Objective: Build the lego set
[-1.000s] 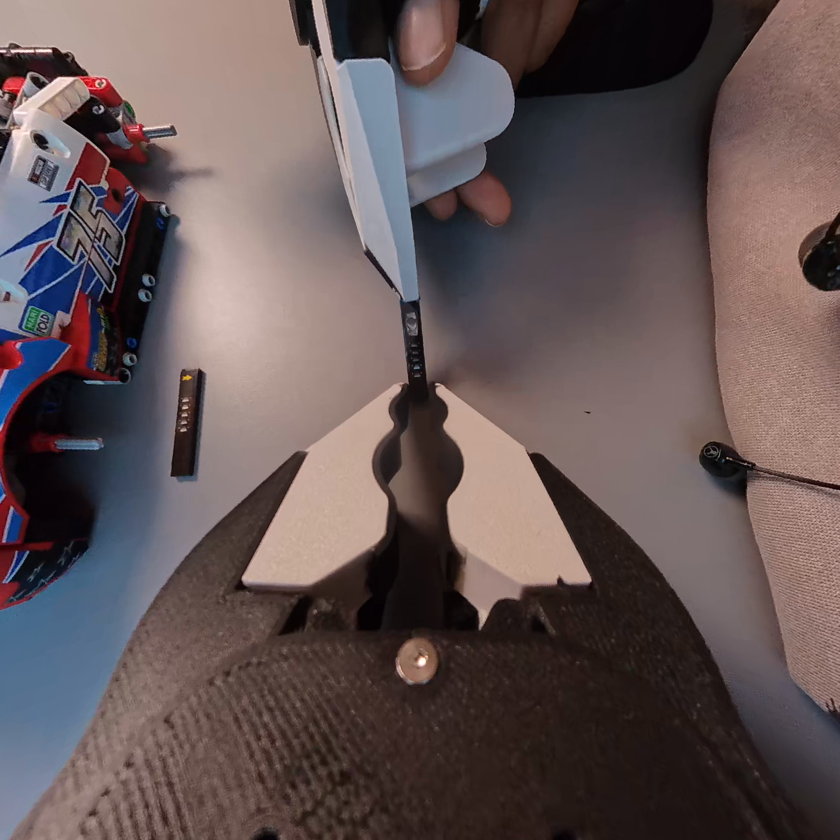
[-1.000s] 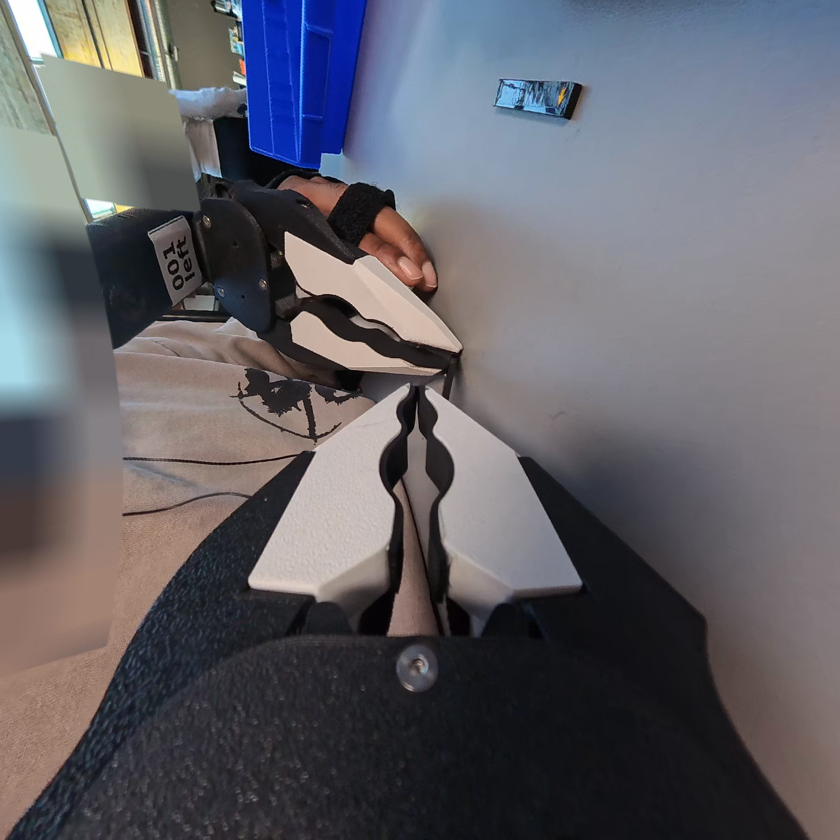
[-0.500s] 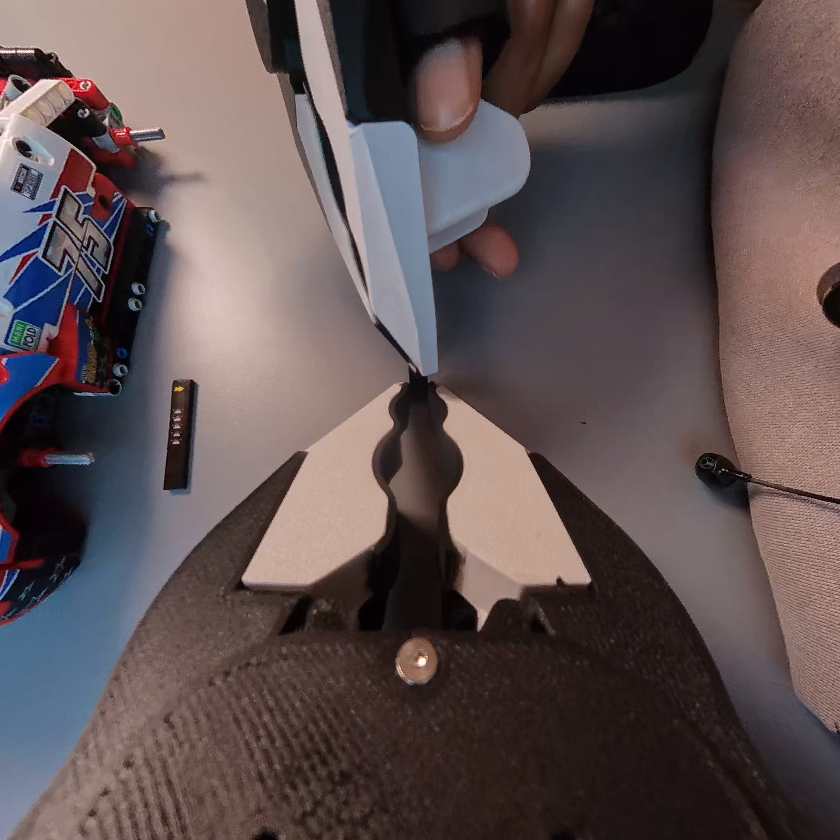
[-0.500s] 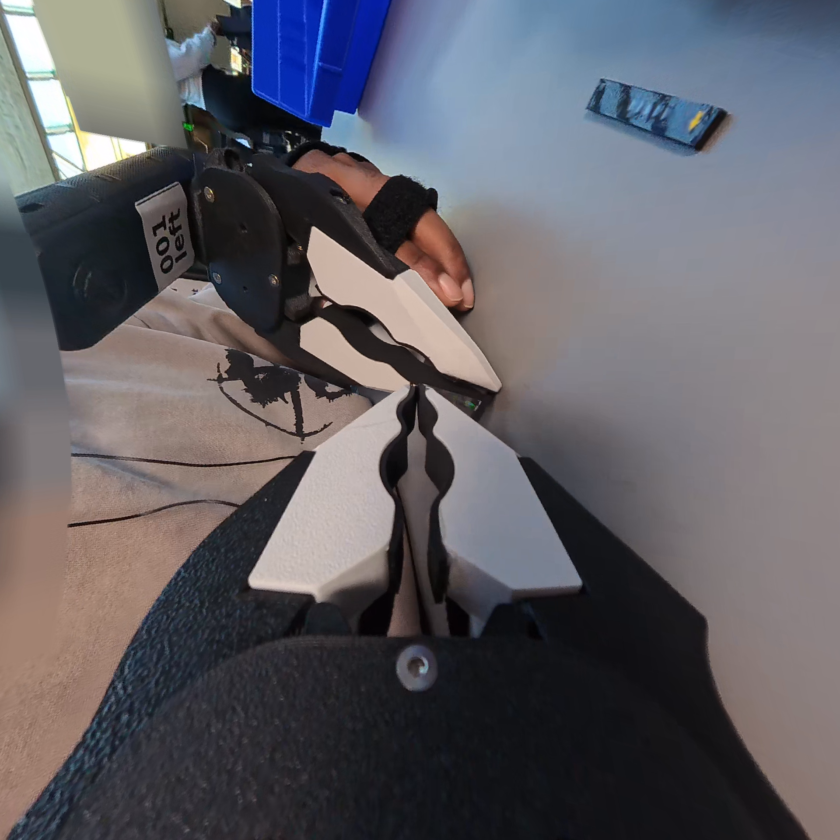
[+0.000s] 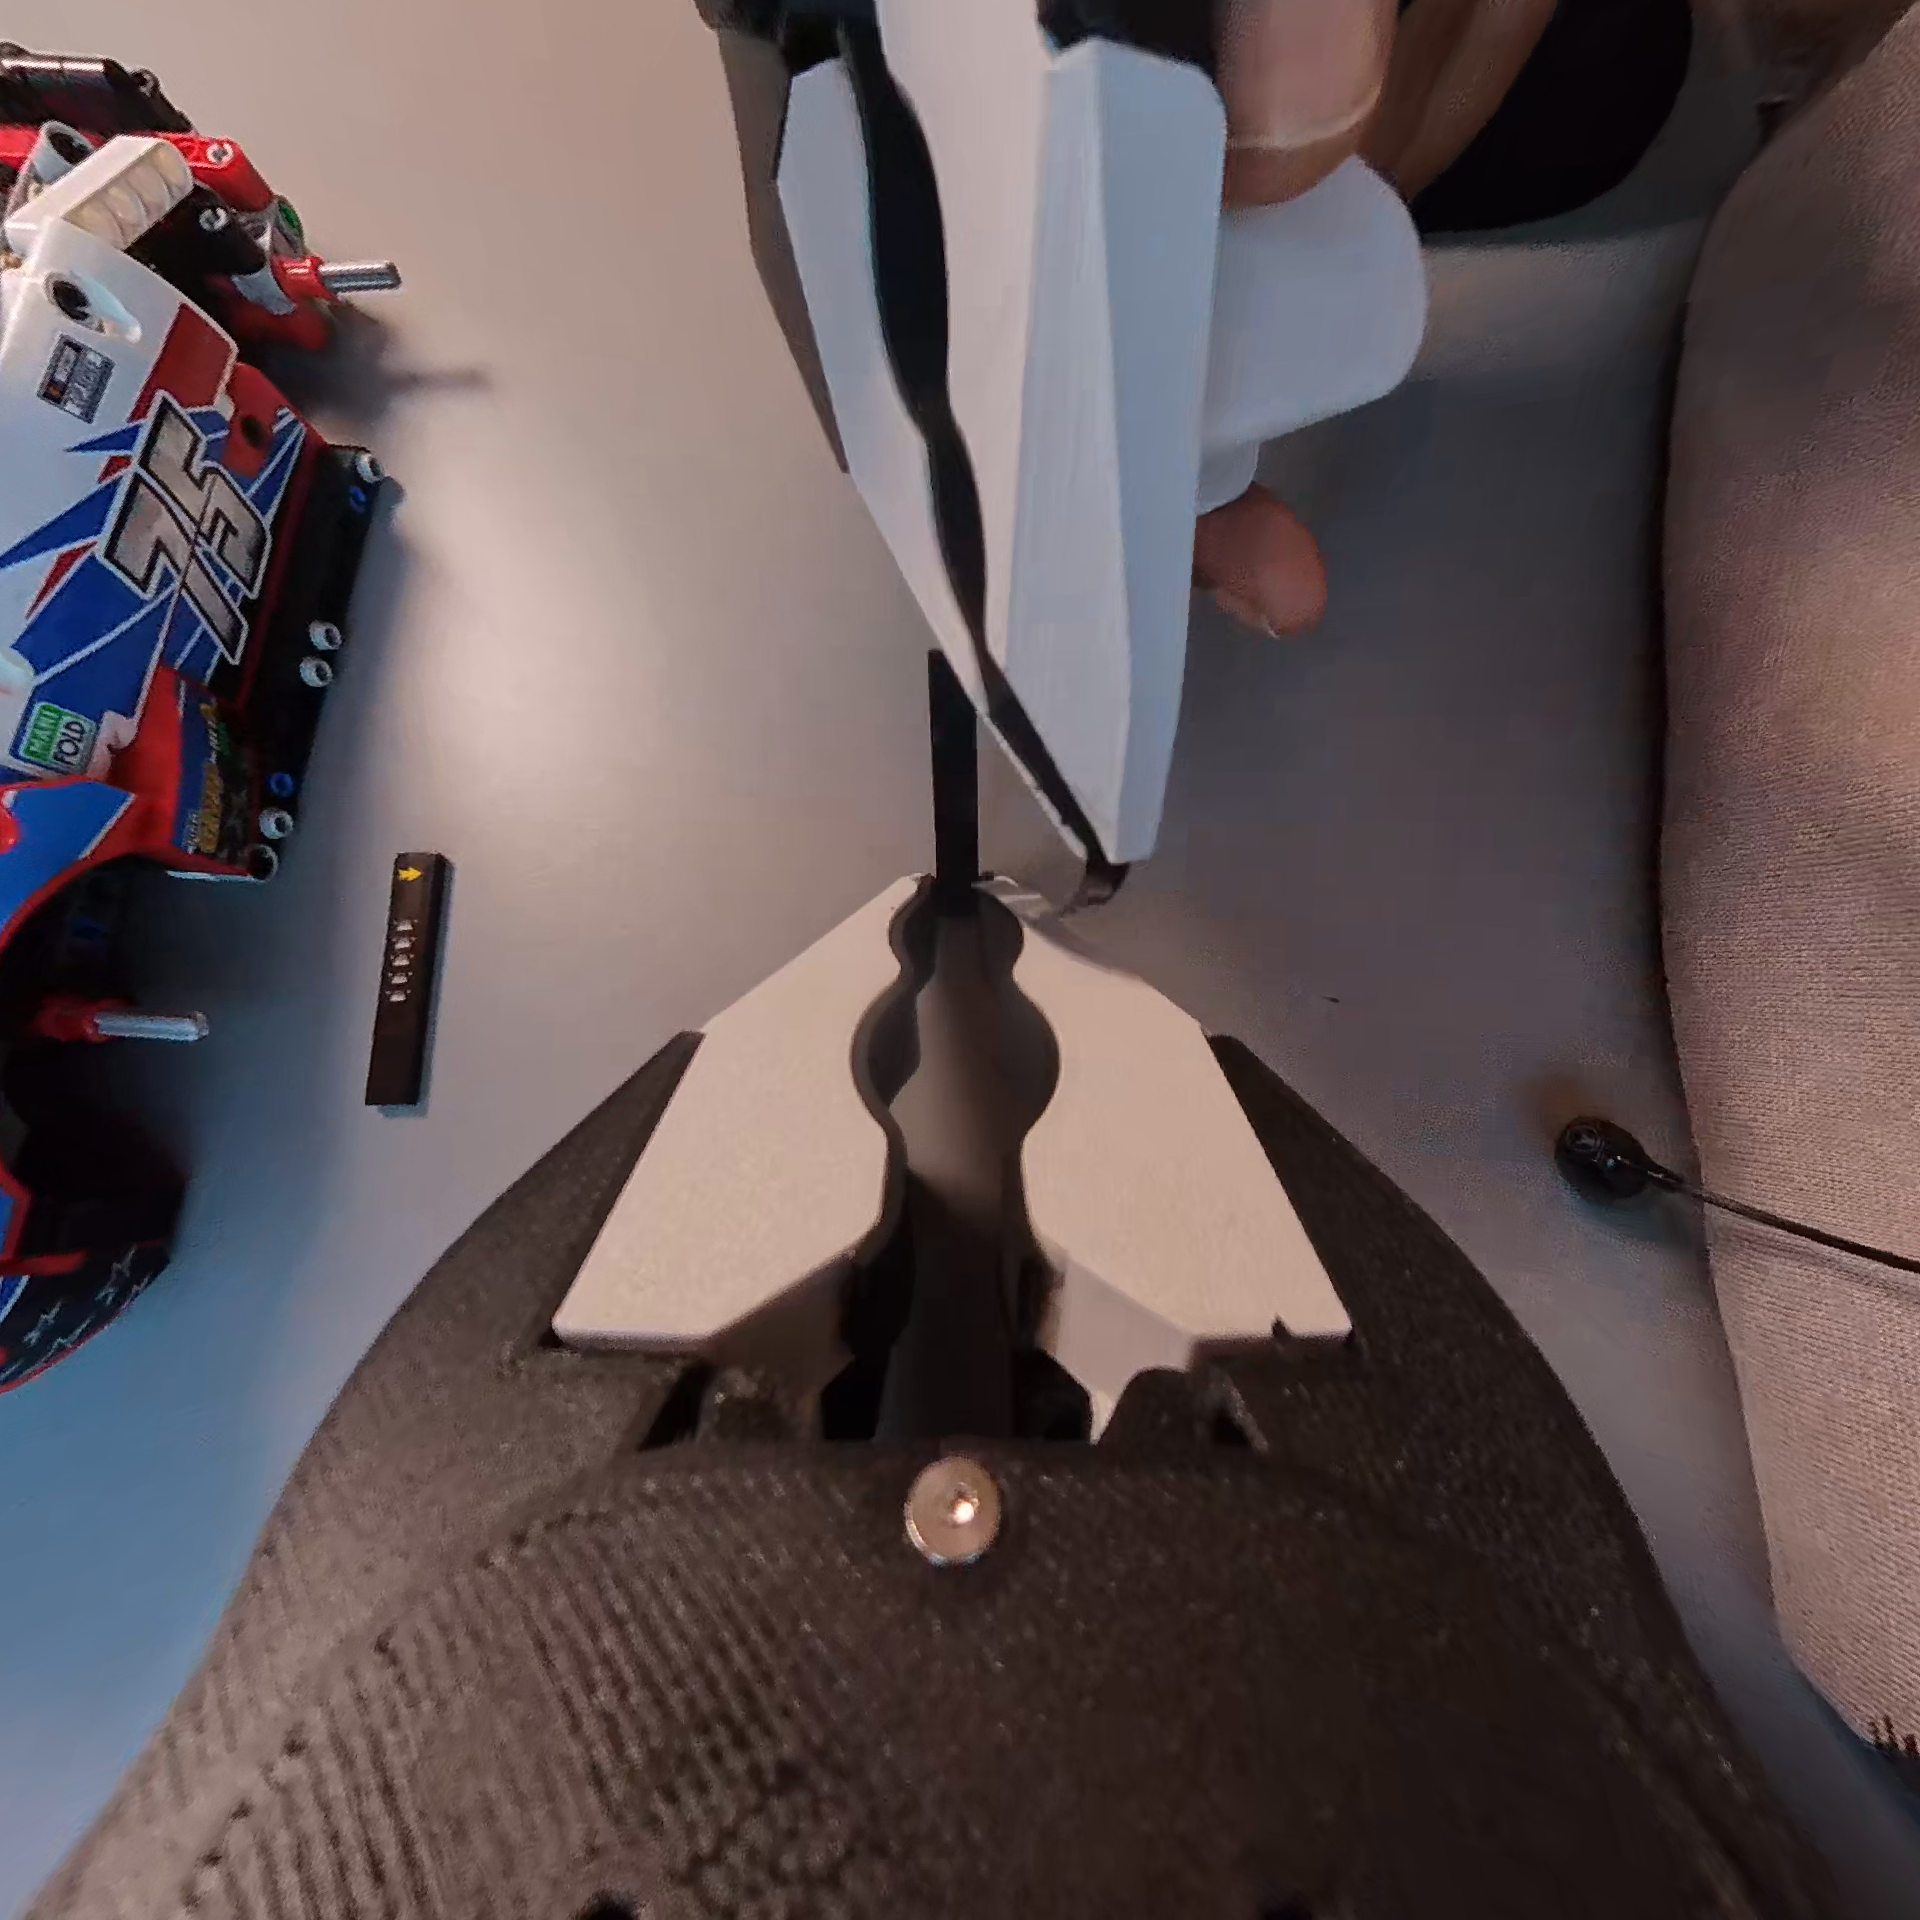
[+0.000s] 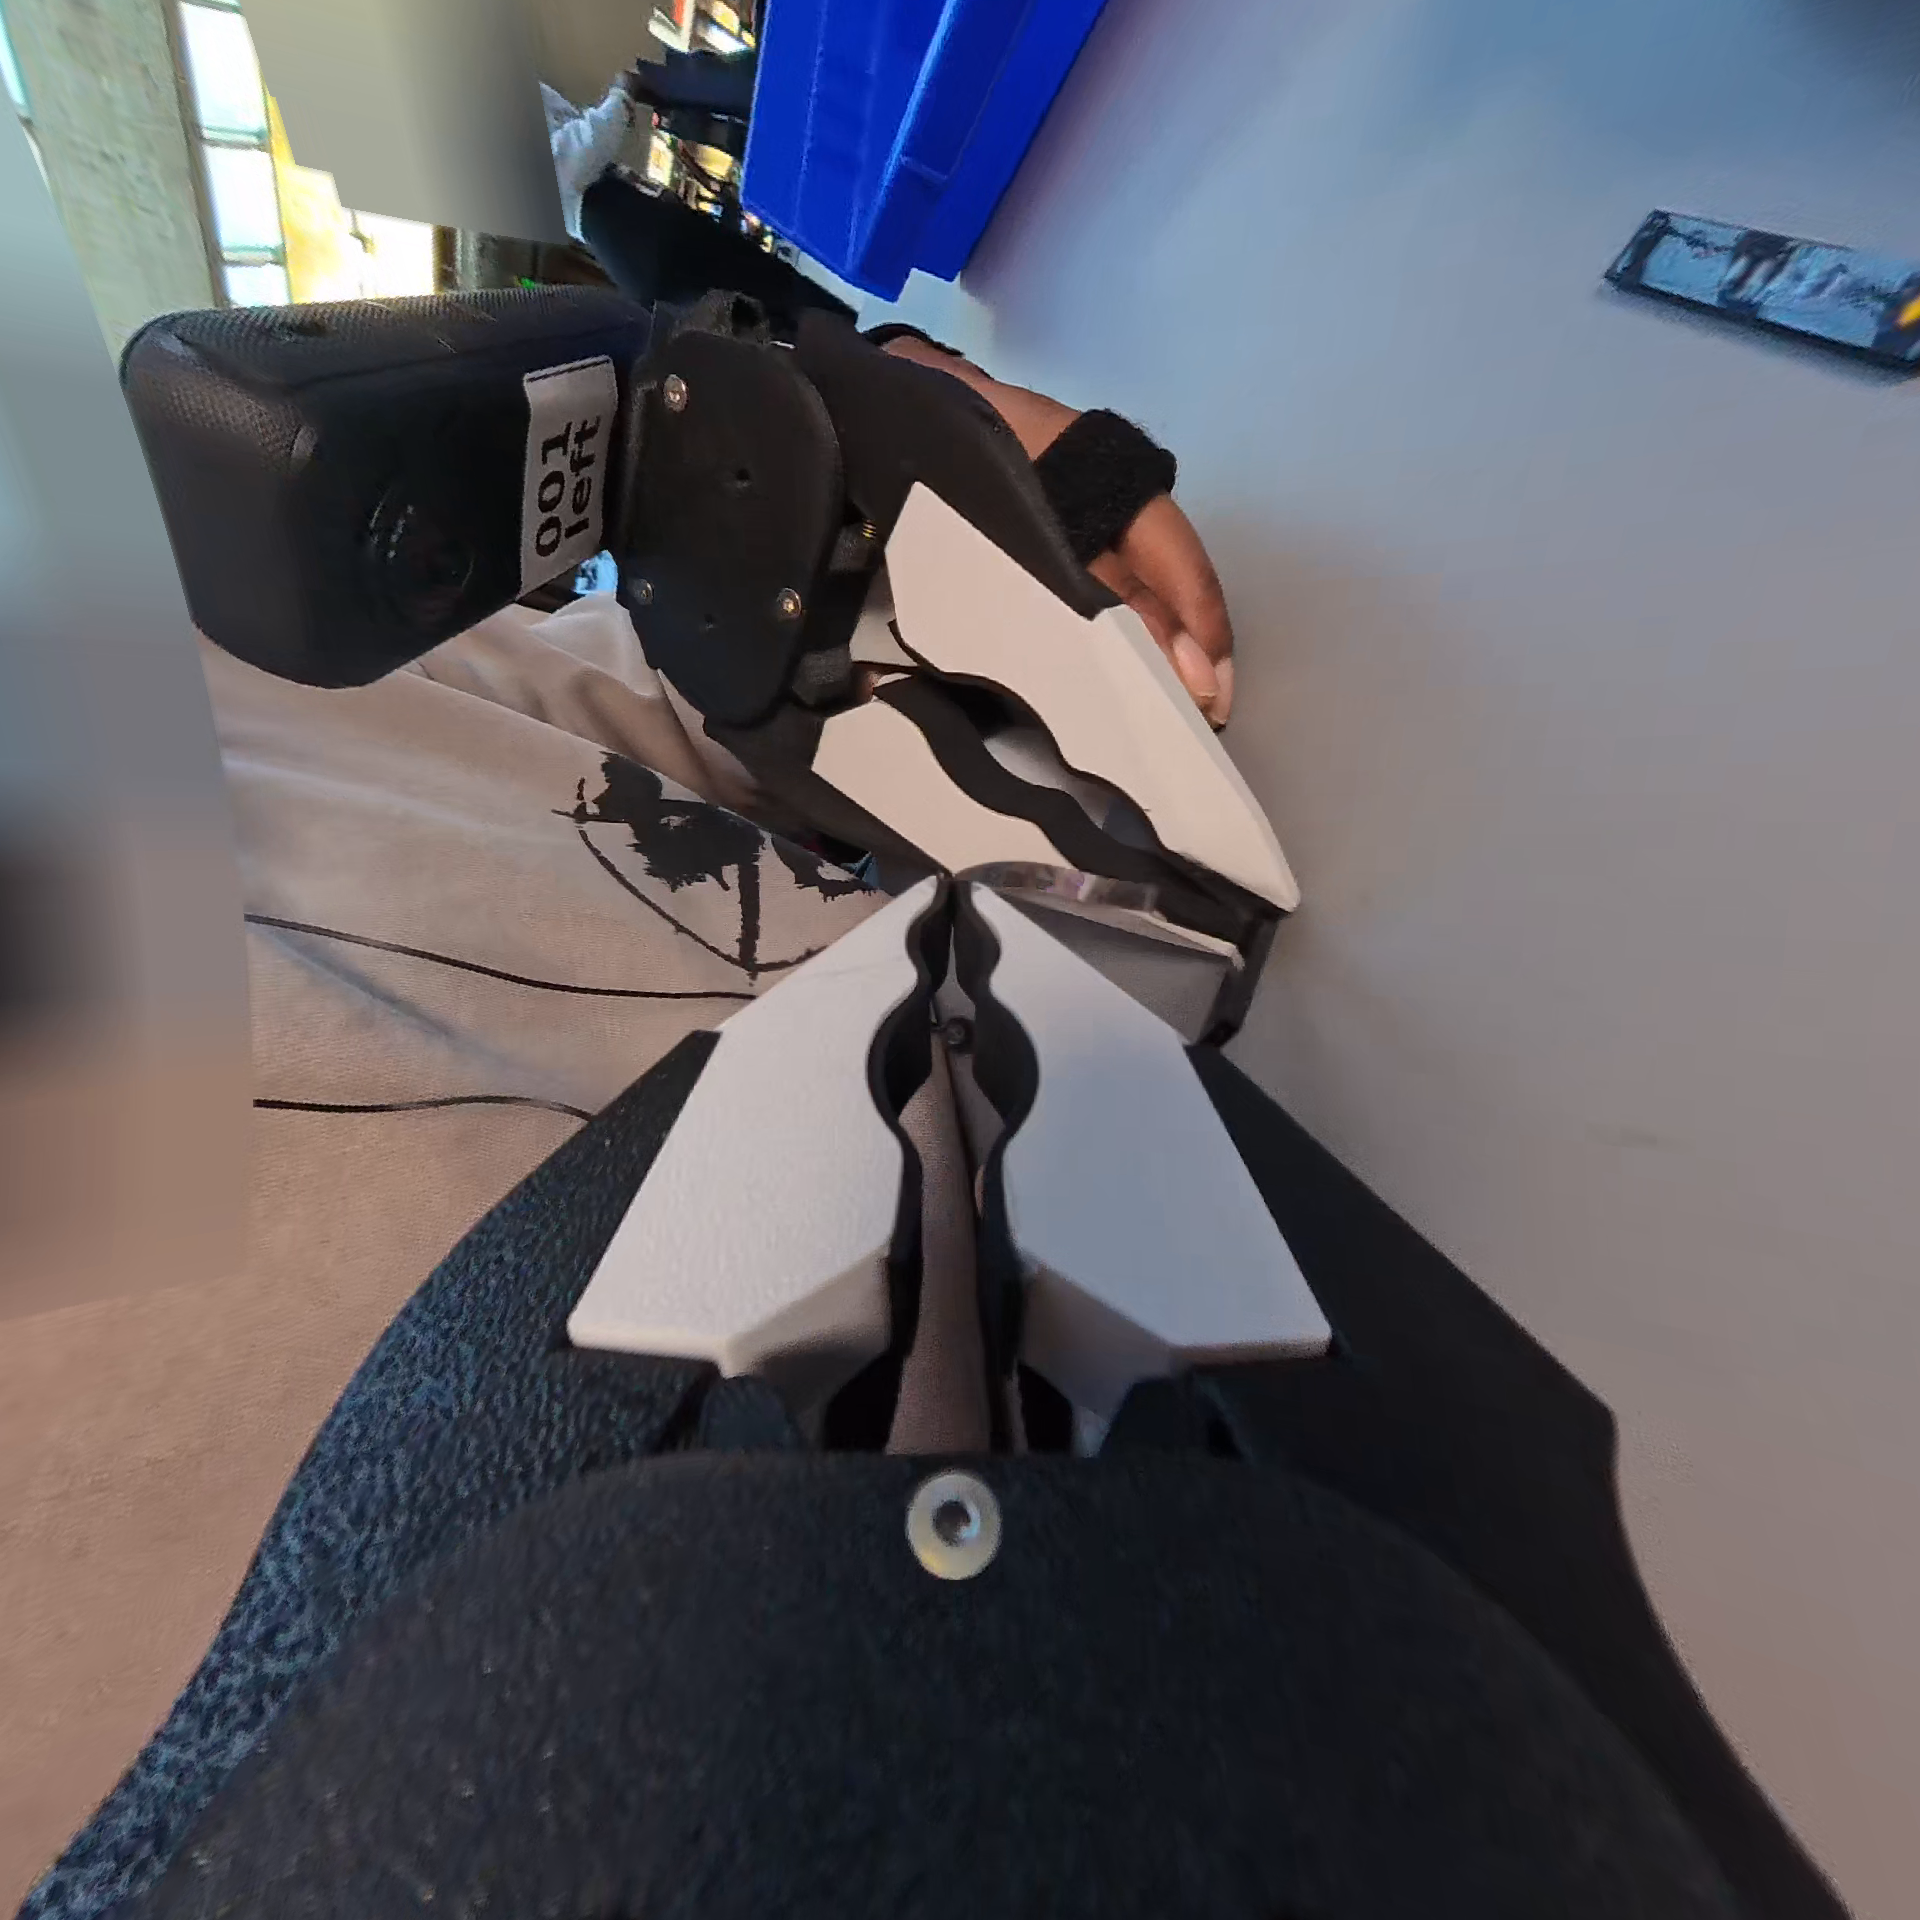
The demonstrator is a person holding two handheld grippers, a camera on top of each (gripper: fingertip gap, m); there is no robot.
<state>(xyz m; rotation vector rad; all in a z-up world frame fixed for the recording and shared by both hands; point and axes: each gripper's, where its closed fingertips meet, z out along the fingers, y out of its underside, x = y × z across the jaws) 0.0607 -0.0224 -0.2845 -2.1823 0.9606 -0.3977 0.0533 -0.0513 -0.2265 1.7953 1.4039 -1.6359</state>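
My left gripper is shut on one end of a thin black lego tile, which stands out from its tips edge-on above the grey table. My right gripper comes in from above, jaws closed, tip beside my left gripper's right fingertip and off the tile. In the right wrist view my right gripper is shut. The left gripper sits just beyond it, with the black tile at its tip. A thin shiny strip lies between the tips; I cannot tell what holds it.
A red, white and blue lego car lies at the left. A second black tile with a sticker lies beside it and also shows in the right wrist view. A blue bin stands beyond. A person's grey top and a black cable are at the right.
The right gripper let go of the tile's far end and moved down and right, beside the left gripper's tip. The tile now shows edge-on in the left gripper.
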